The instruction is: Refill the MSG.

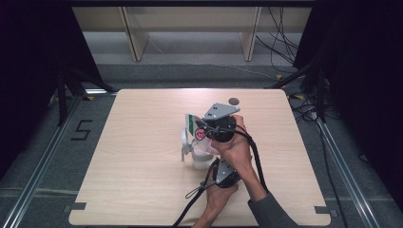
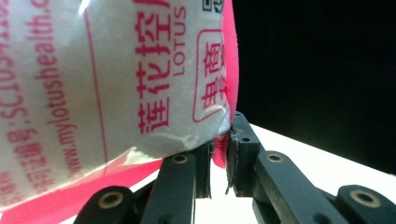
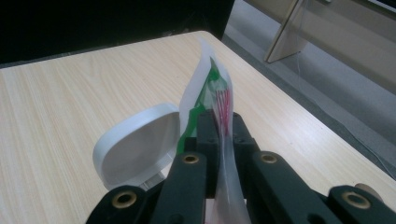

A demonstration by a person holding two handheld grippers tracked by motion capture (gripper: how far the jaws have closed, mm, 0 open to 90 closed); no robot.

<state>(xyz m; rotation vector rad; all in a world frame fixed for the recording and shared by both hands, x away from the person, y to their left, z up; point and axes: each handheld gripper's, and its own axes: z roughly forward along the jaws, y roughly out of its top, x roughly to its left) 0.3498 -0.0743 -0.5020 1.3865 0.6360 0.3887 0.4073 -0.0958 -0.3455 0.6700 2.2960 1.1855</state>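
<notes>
A white plastic packet (image 1: 198, 135) with pink and green print is held up over the middle of the table, between both grippers. The left gripper (image 1: 212, 164) sits nearer the person, and its jaws pinch the packet's pink lower edge (image 2: 219, 156). Red lettering covers the packet's face (image 2: 116, 84). The right gripper (image 1: 203, 126), topped by a grey plate, is shut on the packet's thin top edge (image 3: 219, 105). Under the packet stands a white container (image 1: 202, 162) with its round lid (image 3: 137, 149) tipped open.
The pale wooden table (image 1: 142, 180) has bare room on every side of the hands. A dark round spot (image 1: 233, 101) lies near its far edge. Cables (image 1: 259, 161) trail from both grippers toward the person. Wooden shelf legs (image 1: 135, 45) stand on the floor beyond the table.
</notes>
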